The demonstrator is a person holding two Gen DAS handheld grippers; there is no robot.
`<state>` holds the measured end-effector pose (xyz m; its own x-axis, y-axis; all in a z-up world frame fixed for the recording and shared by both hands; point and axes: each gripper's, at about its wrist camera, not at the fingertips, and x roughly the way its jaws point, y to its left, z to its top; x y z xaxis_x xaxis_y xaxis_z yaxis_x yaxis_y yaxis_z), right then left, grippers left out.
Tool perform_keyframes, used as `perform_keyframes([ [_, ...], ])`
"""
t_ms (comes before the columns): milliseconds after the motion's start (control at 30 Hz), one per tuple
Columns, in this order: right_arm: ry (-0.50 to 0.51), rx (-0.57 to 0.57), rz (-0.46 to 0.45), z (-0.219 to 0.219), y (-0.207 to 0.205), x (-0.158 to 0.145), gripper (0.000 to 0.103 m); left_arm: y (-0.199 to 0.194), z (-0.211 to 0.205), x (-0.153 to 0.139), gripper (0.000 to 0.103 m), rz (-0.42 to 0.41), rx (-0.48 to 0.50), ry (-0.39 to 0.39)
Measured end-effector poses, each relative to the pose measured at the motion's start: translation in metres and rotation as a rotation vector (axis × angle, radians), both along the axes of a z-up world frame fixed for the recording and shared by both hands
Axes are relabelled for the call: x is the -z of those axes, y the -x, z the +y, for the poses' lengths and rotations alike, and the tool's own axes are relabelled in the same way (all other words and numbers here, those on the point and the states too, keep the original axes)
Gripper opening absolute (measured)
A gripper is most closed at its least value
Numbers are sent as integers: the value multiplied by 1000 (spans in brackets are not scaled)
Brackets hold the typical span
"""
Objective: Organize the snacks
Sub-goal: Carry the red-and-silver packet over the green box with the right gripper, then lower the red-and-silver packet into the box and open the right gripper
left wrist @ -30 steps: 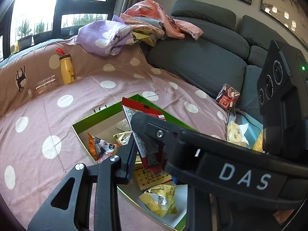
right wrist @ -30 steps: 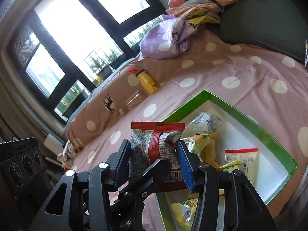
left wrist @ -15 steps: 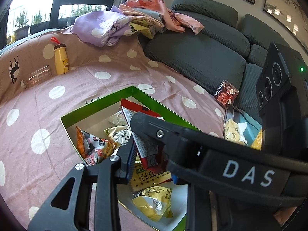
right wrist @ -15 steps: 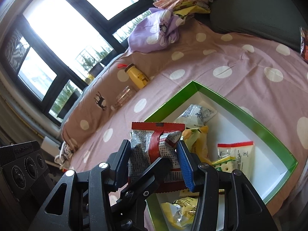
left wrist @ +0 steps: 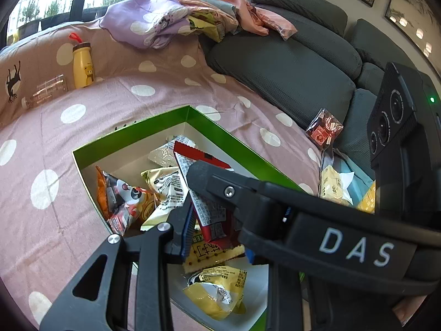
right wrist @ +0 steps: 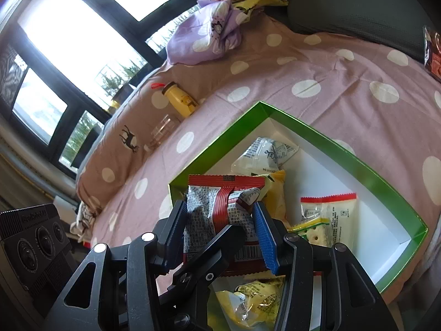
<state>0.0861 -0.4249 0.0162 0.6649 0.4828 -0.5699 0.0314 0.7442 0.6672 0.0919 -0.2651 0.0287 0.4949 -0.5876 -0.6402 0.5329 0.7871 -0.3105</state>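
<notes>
A green box (left wrist: 132, 135) with a white inside lies on the pink dotted sheet and holds several snack packets. It also shows in the right wrist view (right wrist: 344, 151). My right gripper (right wrist: 220, 223) is shut on a red and grey snack packet (right wrist: 217, 209) and holds it over the box's near corner. In the left wrist view the same packet (left wrist: 206, 209) sits between my left gripper's (left wrist: 212, 226) fingers, and the right gripper's black body crosses in front. I cannot tell whether the left gripper presses on it.
A yellow bottle (left wrist: 82, 64) and a clear glass (left wrist: 48, 91) lie at the sheet's far edge. Piled clothes (left wrist: 171, 19) lie on the grey sofa (left wrist: 289, 63). A red packet (left wrist: 323, 132) and yellow packets (left wrist: 333, 184) lie outside the box at right.
Both grippers have moved forward and lower over the box with the red packet still held. More of the box's inside shows now.
</notes>
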Motion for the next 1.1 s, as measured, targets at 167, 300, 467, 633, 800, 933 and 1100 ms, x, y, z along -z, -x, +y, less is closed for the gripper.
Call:
perform_keyframes([
  [167,3,-3,29,0,-3,6,52,-4,-1,6,27,30,-1,2],
  [300,5,-4,48,0,-6,10,52,-7,-1,10,27,50,0,3],
  [467,11,-4,69,0,-8,14,52,-10,-1,15,28,70,3,5],
  [633,10,-7,90,0,-10,19,52,-12,-2,19,28,92,2,0],
  [800,8,-11,111,0,-13,23,52,-15,-2,23,28,114,1,-6],
  [933,10,-15,123,1,-16,25,52,-16,-2,25,28,126,0,-10],
  [1100,15,-14,136,1,-18,28,52,-19,-2,30,28,148,-1,-7],
])
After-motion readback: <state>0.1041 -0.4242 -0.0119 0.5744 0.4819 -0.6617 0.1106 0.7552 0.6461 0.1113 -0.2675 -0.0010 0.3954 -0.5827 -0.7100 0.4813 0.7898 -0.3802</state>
